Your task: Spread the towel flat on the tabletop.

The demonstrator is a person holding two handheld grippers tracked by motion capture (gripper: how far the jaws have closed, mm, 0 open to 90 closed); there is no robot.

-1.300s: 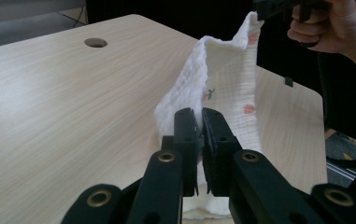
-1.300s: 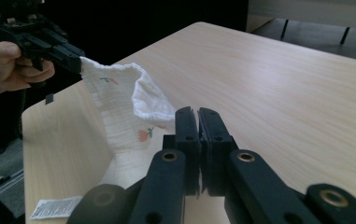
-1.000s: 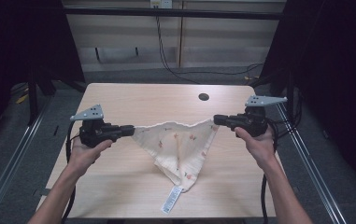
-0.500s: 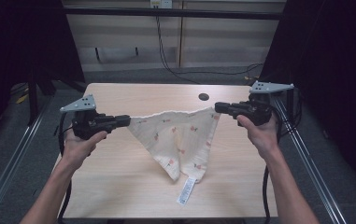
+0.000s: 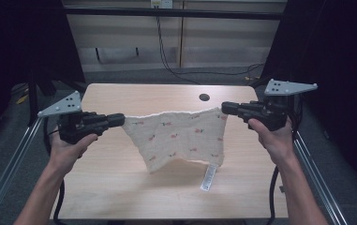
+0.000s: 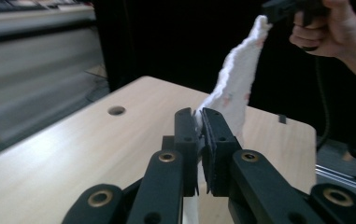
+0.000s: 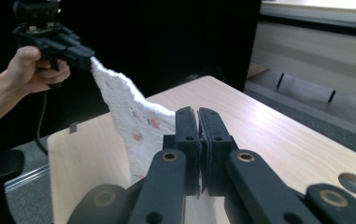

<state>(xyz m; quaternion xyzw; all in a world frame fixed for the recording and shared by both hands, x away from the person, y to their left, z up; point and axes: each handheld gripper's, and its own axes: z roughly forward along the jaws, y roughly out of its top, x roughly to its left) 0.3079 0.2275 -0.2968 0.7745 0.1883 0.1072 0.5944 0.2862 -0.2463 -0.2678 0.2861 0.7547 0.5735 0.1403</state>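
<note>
Left tool point(image 5: 119, 120) clamped on left top corner of the patterned cloth point(image 5: 181, 138), right tool point(image 5: 226, 109) clamped on its right top corner; cloth stretched between them, hanging above the middle of the desk point(image 5: 120, 187), white label point(image 5: 208, 177) dangling at near right edge

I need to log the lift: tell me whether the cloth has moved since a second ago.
Yes. The cloth has gone up: its lower tip lay on the table before and now hangs clear, stretched between the left tongs and right tongs.
</note>
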